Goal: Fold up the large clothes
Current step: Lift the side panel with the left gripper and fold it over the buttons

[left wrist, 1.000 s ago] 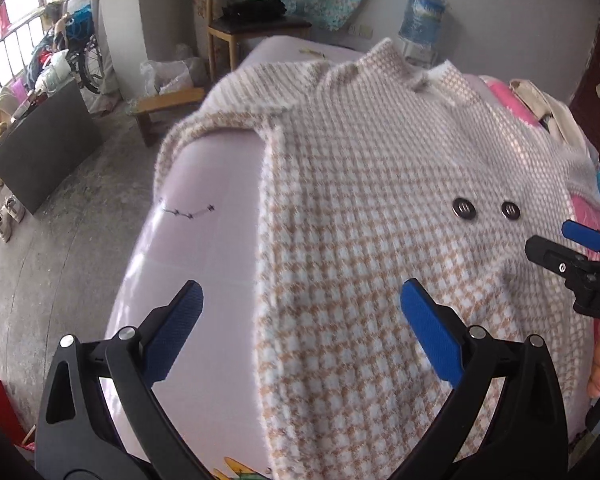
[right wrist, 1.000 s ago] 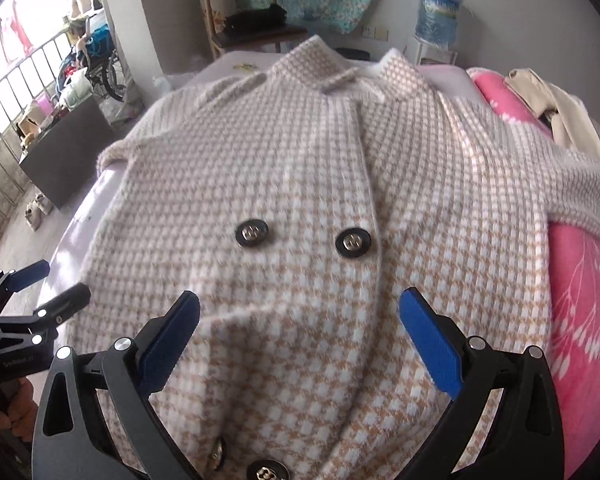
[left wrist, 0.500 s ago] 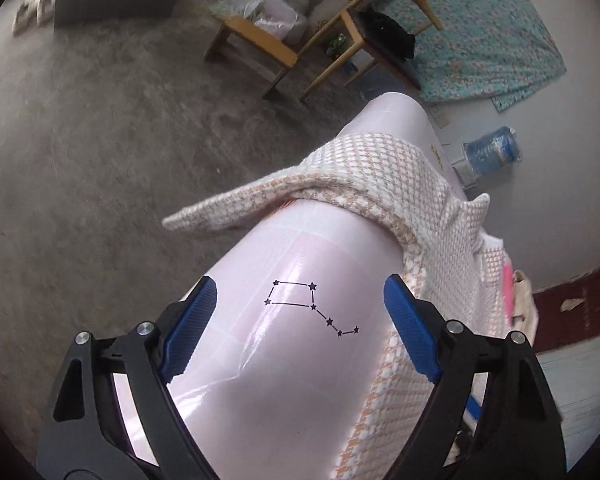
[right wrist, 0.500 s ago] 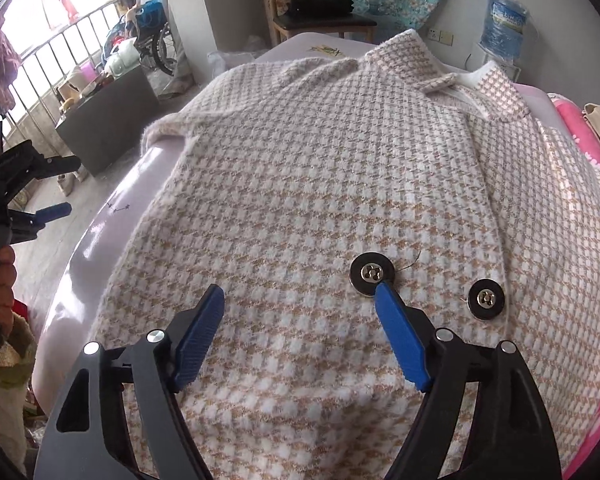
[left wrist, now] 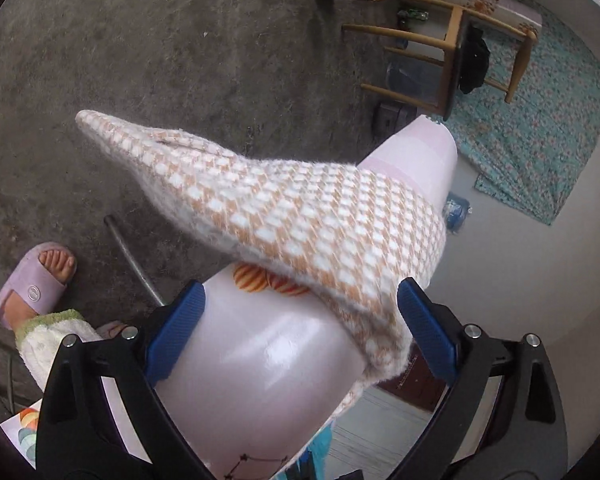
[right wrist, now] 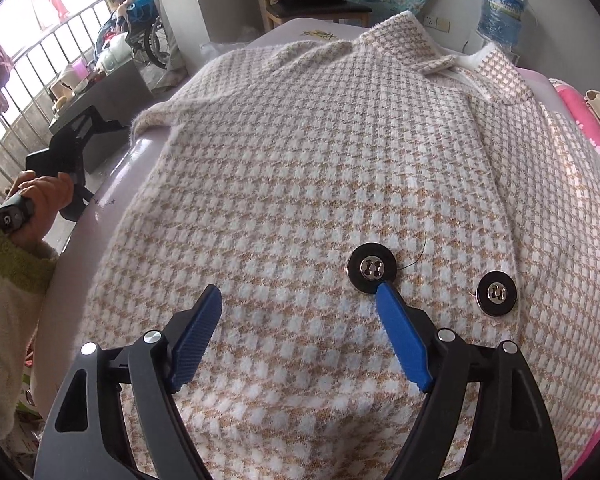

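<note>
A cream-and-tan houndstooth coat point(right wrist: 300, 140) lies spread face up on a pale pink bed cover point(right wrist: 112, 184), with two dark buttons point(right wrist: 372, 268) on its front. My right gripper point(right wrist: 298, 290) hovers open just above the coat's front. Its right fingertip is at the nearer button, and no fabric is pinched. The coat's left sleeve point(left wrist: 300, 216) sticks out past the bed's edge. My left gripper point(left wrist: 300, 288) faces that sleeve with its jaws opening. The bed edge and the sleeve's base lie between them, untouched by the pads. In the right wrist view a hand holds the left gripper point(right wrist: 116, 126) beside the bed.
The bed cover point(left wrist: 260, 360) drops to a grey concrete floor. A person's foot in a lilac slipper point(left wrist: 36, 284) and a metal rod point(left wrist: 136, 260) are down there. Wooden chairs point(left wrist: 452, 40) stand beyond. A water bottle point(right wrist: 502, 0) and a pink blanket point(right wrist: 580, 116) sit at the far right.
My left gripper swung down off the coat to the bed's left edge and rolled over, now facing the overhanging sleeve. My right gripper sank slightly toward the buttons and its jaws narrowed.
</note>
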A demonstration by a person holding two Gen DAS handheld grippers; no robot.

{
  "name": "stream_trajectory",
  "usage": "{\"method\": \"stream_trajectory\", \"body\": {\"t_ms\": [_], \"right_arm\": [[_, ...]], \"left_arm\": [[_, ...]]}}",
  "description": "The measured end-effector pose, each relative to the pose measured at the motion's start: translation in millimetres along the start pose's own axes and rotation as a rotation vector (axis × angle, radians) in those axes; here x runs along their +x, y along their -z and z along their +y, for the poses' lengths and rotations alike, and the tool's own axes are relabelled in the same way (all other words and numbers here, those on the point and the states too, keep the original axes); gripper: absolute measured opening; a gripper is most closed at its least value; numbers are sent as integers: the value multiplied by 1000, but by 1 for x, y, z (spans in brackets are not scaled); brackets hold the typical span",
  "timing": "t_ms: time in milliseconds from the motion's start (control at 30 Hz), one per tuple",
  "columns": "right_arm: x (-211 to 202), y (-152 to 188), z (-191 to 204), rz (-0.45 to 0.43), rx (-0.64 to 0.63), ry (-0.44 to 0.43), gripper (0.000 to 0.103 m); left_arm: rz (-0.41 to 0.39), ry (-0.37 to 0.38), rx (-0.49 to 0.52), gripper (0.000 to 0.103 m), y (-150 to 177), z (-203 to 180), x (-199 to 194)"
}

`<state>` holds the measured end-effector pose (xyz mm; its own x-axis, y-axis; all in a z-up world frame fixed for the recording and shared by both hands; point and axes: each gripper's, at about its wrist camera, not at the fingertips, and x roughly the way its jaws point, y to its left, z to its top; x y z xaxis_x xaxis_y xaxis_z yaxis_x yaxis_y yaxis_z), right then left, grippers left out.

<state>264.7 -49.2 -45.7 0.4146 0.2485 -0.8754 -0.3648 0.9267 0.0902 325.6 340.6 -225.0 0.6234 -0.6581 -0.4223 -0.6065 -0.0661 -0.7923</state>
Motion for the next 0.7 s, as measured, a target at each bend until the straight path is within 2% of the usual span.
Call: {"method": "stream_trajectory", "body": {"t_ms": [100, 300, 367, 400, 433, 500, 533, 600, 667, 700], "right_arm": [[1, -1, -2, 4, 6, 2, 79], [5, -5, -7, 13, 20, 13, 80], [6, -6, -9, 14, 30, 9, 80], [7, -6, -10, 13, 33, 8, 80], [7, -6, -11, 12, 34, 8, 80], [6, -6, -11, 9, 34, 8, 80], [6, -6, -10, 8, 31, 9, 80], [5, -5, -8, 4, 27, 13, 80], [3, -3, -7, -2, 22, 15, 80], [2, -3, -7, -5, 21, 18, 80]], "left_arm": [[17, 12, -75, 93, -18, 4, 21], [11, -22, -134, 92, -39, 16, 43], [-1, -23, -136, 82, -39, 17, 43], [-7, -25, -133, 73, -39, 18, 42], [-13, -33, -129, 70, -40, 15, 42], [-40, -53, -109, 54, -39, 9, 35], [-58, -67, -89, 52, -39, 4, 30], [-101, -111, -39, 37, -37, -8, 19], [-162, -181, 65, 28, -32, -30, 6], [-196, -214, 126, 19, -28, -44, 0]]}}
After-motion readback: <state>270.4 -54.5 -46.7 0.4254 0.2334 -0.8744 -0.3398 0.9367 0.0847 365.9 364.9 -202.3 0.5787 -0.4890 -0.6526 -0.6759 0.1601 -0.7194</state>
